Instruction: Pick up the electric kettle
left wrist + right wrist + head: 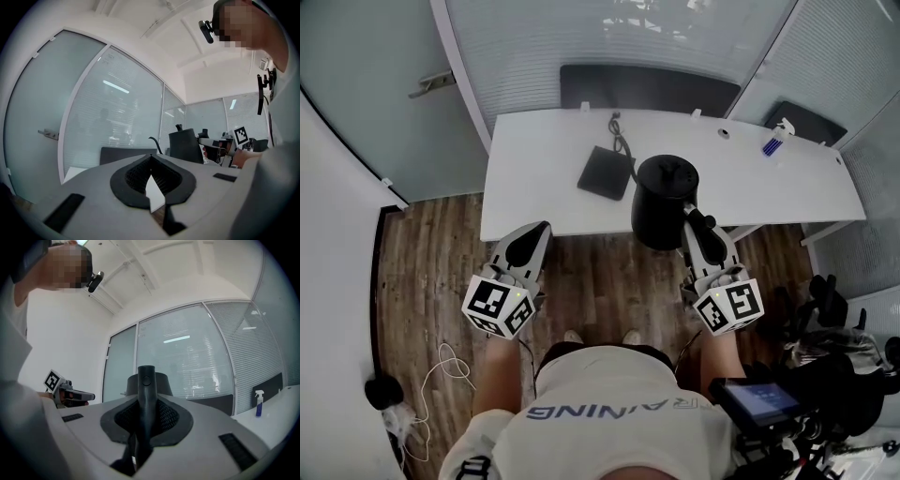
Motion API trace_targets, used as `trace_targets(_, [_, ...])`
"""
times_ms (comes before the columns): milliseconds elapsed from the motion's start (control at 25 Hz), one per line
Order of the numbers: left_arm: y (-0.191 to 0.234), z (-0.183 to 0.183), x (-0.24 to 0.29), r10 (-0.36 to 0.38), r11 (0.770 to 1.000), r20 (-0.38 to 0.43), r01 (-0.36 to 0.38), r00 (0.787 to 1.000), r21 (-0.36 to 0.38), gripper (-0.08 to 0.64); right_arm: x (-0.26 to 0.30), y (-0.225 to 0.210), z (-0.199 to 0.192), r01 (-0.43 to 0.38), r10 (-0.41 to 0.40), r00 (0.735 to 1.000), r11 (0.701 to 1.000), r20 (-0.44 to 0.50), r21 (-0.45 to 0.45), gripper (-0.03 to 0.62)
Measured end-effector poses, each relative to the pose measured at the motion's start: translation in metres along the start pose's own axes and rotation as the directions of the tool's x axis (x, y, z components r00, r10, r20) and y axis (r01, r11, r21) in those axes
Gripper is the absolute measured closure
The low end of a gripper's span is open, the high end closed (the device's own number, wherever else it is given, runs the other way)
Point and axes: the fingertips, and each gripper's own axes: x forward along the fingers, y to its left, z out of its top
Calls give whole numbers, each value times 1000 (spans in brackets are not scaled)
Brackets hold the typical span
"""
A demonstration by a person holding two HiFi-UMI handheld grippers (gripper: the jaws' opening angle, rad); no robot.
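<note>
Clamped shut: right gripper [698,225], on handle [146,399] of black electric kettle [664,202]. Handle upright btwn the pads, filling the gap (clearest in right gripper view). Held at near edge of white table [534,159], kettle bottom overlapping wood floor [600,281] in head view. Off its flat black base [606,172], lying on table just left of kettle w/ cord [619,141] running toward far edge. Left gripper [534,234] over floor, near-left of table, well apart from kettle. Tips together, nothing btwn them, per left gripper view. Base & cord in head view only. Kettle side-on, w/ right gripper on its right, in left gripper view only. Blue spray bottle [773,142] far right on table, also in right gripper view.
</note>
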Motion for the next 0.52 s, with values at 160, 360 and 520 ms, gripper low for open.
trace_targets(160, [-19,4,15,5,1000,11,-5,1000,-2,548,-10,-19,8,-12,12,1000,1000,4,-26,532])
trace_targets(360, [-34,5,26,14,1000,13,-14,1000,4,548,-18,-38,11,-16,16,1000,1000,13,-19,532])
trace_targets(520, [-35,3,28,33,999,9,-33,999,6,548,-17,-45,12,-26,27,1000,1000,17,-16,532])
